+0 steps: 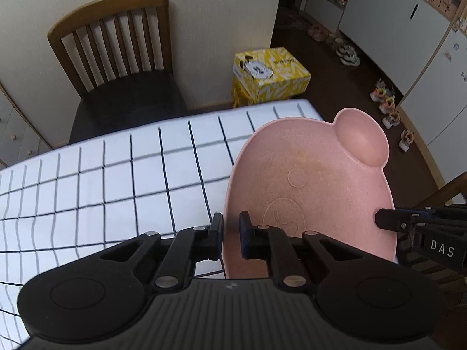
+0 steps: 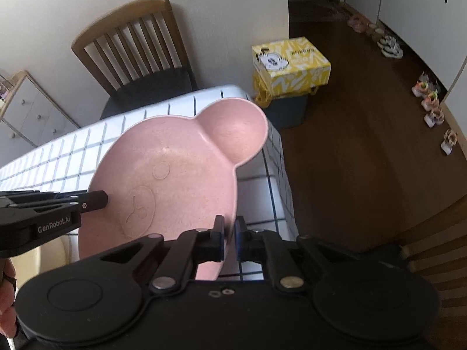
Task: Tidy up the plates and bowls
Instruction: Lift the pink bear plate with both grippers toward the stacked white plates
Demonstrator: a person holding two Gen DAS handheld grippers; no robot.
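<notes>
Pink bear-shaped bowl [image 1: 309, 192], tilted above the checked tablecloth's [image 1: 116, 180] corner: you pinch opposite rims, left gripper [image 1: 231, 236] and right gripper [image 2: 230, 239] both clamped (ear [image 2: 233, 128] pointing away from you).

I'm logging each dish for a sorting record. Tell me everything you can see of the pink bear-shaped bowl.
The pink bowl looks like speckled matte plastic, shaped as a bear's head with one round ear compartment visible and an embossed eye and snout inside. It is empty and tilted over the checked tablecloth. The left gripper and right gripper are each shut on opposite sides of its rim.
</notes>
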